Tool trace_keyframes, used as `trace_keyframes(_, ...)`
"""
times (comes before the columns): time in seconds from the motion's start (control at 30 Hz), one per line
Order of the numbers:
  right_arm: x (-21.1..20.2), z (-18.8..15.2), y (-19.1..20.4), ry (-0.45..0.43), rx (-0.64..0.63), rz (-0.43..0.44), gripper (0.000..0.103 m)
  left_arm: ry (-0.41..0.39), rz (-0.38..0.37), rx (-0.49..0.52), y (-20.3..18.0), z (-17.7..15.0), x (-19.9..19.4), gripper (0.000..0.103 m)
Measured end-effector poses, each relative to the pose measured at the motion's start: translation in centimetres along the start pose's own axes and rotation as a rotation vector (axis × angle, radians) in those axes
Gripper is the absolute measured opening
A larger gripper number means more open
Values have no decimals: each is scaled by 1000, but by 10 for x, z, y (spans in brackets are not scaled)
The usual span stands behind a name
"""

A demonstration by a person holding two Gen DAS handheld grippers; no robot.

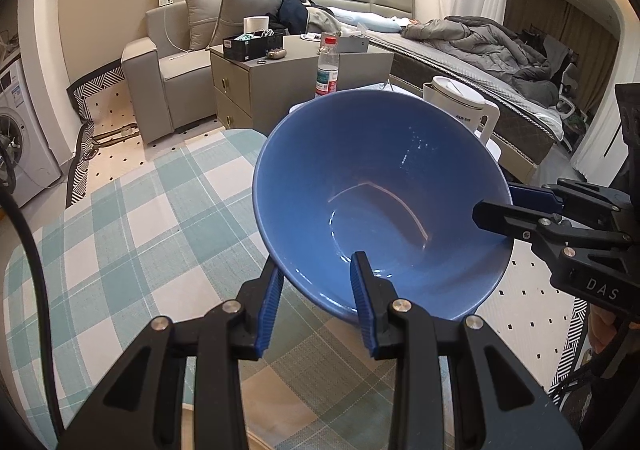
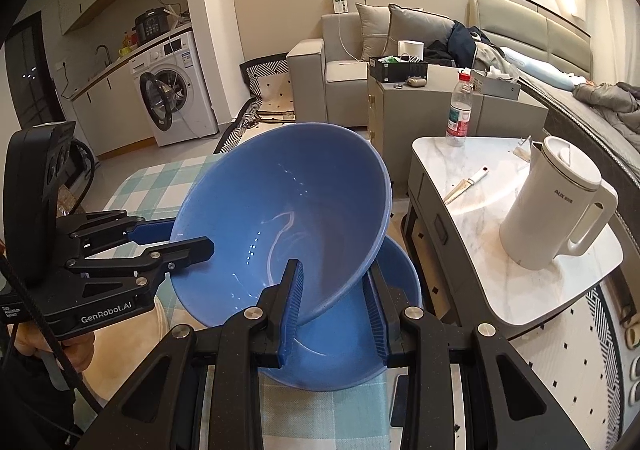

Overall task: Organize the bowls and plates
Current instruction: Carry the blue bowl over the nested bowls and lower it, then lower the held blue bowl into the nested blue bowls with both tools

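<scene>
Both grippers hold one tilted blue bowl (image 1: 360,178) (image 2: 288,190) by opposite sides of its rim. My left gripper (image 1: 318,262) is shut on the near rim, one finger inside and one outside; the right wrist view shows it (image 2: 188,238) clamped on the bowl's left edge. My right gripper (image 2: 332,268) is shut on the rim too, and in the left wrist view it (image 1: 498,202) grips the bowl's right edge. A second blue bowl (image 2: 352,362) sits upright on the checked cloth (image 2: 332,418) right under the held one, partly hidden by it.
A marble side table (image 2: 460,170) stands to the right with a white kettle (image 2: 556,206), a water bottle (image 2: 460,114) and a small knife (image 2: 466,186). Beyond are a grey cabinet (image 1: 256,90), a sofa (image 1: 160,74), a bed (image 1: 480,50) and a washing machine (image 2: 176,90).
</scene>
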State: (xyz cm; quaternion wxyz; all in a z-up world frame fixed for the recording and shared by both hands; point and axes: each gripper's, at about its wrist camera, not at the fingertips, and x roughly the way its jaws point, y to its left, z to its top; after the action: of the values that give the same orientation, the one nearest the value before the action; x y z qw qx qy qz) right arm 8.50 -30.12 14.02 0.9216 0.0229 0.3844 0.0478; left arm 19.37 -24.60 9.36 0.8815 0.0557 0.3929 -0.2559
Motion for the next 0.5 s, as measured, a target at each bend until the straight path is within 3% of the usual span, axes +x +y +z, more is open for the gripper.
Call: trace_keyframes(0.5, 5, -17, -8, 28, 23, -42, 33, 32, -8, 27, -16, -7, 14, 33)
